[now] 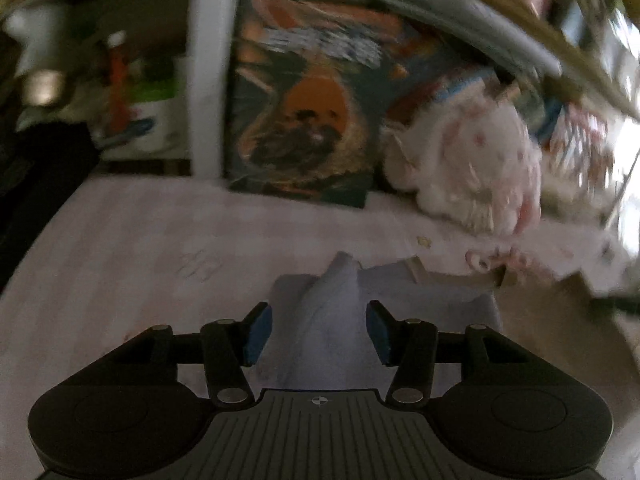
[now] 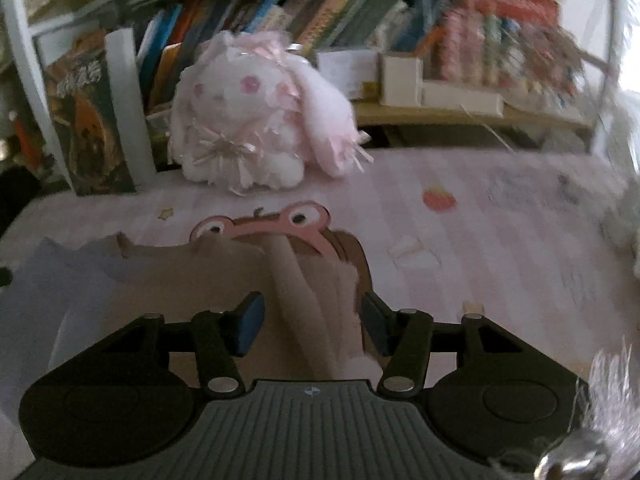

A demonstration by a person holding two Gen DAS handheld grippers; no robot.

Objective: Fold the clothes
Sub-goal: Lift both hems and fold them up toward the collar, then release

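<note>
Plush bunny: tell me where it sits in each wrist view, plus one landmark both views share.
Left wrist: plush bunny at right of centre, blurred, against the shelf.
Right wrist: bunny upper centre-left, facing the camera.
Shared landmark: the orange-and-dark book, just left of the bunny in both.

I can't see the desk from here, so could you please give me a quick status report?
Left claw open, straddling raised pale fold. Right claw open over beige garment. Plush bunny behind, clear of work.
</note>
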